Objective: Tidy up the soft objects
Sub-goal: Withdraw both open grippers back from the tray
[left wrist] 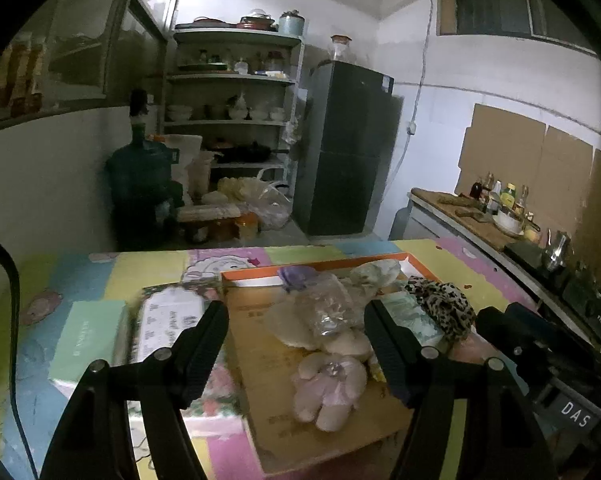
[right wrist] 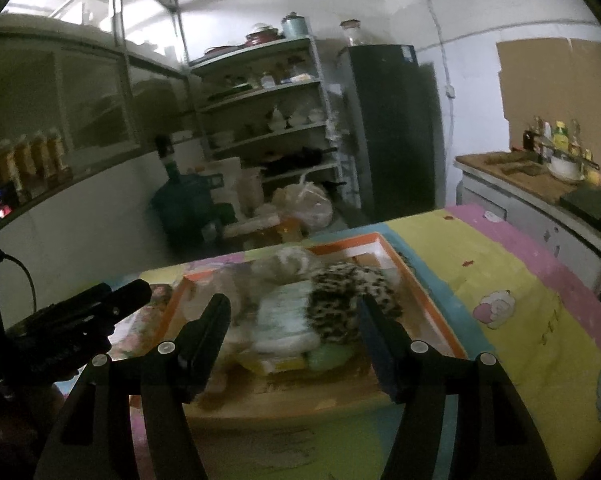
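Note:
An orange-rimmed cardboard tray (left wrist: 260, 274) on the table holds a heap of soft things: a pink plush toy (left wrist: 328, 390), a clear plastic bag (left wrist: 326, 304), a leopard-print cloth (left wrist: 440, 306) and a pale folded pack (left wrist: 410, 312). My left gripper (left wrist: 296, 322) hovers open above the tray's near part, nothing between its fingers. The right wrist view shows the same tray (right wrist: 424, 284), the leopard cloth (right wrist: 348, 296) and the pale pack (right wrist: 284, 320), blurred. My right gripper (right wrist: 294, 312) is open over them, apart from them. Each gripper's body shows in the other's view.
A mint box (left wrist: 86, 338) and a floral wipes pack (left wrist: 168, 326) lie left of the tray on the colourful tablecloth (right wrist: 520, 292). Behind stand shelves of dishes (left wrist: 232, 92), a dark fridge (left wrist: 348, 148), a water jug (left wrist: 140, 184) and a counter with bottles (left wrist: 496, 204).

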The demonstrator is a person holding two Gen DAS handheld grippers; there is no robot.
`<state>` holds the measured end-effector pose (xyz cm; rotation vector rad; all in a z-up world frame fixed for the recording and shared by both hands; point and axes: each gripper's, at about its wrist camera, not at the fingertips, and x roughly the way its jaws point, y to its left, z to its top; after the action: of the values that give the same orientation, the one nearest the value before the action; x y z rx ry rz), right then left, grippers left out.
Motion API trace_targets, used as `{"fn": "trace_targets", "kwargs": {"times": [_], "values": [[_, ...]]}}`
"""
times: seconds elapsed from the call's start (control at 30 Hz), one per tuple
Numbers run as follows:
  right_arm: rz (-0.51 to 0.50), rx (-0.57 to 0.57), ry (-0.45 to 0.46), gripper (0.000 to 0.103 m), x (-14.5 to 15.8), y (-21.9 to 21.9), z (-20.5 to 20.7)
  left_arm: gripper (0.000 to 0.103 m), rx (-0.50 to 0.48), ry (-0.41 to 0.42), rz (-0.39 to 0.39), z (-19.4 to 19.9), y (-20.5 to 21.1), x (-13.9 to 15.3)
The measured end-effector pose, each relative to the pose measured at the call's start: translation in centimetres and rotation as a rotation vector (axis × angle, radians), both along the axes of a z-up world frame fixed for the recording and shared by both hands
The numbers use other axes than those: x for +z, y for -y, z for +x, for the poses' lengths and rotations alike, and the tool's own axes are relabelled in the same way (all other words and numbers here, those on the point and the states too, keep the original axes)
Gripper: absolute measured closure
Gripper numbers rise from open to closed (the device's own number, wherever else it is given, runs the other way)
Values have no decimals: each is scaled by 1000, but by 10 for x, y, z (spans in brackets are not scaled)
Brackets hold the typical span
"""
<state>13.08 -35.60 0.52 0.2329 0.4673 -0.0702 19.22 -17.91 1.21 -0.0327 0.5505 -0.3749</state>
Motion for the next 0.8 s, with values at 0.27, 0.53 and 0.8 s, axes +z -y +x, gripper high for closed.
{"fn": "trace_targets", "kwargs": {"times": [0.27, 0.53, 0.8], "values": [[-29, 48, 26, 36, 14, -34, -11, 33, 28, 22, -16, -23, -27, 9], [-54, 80, 56, 36, 26, -64, -28, 33, 59, 54, -33, -49, -53, 21], [-80, 111, 85, 36, 38, -96, -50, 33, 98, 88, -40, -80, -77, 33]]}}
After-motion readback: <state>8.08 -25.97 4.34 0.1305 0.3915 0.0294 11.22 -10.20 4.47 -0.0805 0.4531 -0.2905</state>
